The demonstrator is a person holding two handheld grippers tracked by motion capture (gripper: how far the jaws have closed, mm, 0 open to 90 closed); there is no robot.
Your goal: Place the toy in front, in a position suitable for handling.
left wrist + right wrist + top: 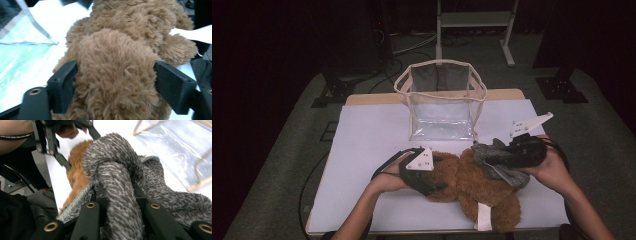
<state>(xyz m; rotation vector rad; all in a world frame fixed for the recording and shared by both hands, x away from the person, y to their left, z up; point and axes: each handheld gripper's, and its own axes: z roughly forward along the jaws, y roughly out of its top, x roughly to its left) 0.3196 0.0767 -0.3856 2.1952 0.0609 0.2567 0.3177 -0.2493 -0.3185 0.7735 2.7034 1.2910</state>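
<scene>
A brown plush bear (484, 192) lies on the white-covered worktop (367, 145), near its front edge, at about 6 o'clock from the clear plastic bag (443, 100) that stands open near the far middle of the worktop. A white tag (483, 216) sticks out from the bear towards the front edge.

The left gripper (424, 172) sits at the bear's 9 o'clock end. In the left gripper view its fingers (63, 85) stand one on each side of a rounded furry part of the bear (117, 75). The fur brushes both inner faces, but whether the fingers still press on it is hard to judge, since the pile hides the contact line; they look parted around it rather than clamped.

The right gripper (507, 152) comes in from about 3 o'clock, over the bear's upper side. Its fingers (101, 195) are closed tight on a fold of grey knitted cloth (117, 185), which bunches up between them and drapes over the bear's brown fur (76, 167). In the high view the grey cloth (499, 160) lies across the bear, between the two grippers. The left gripper (53, 137) and its hand show at about 11 o'clock in the right gripper view.
</scene>
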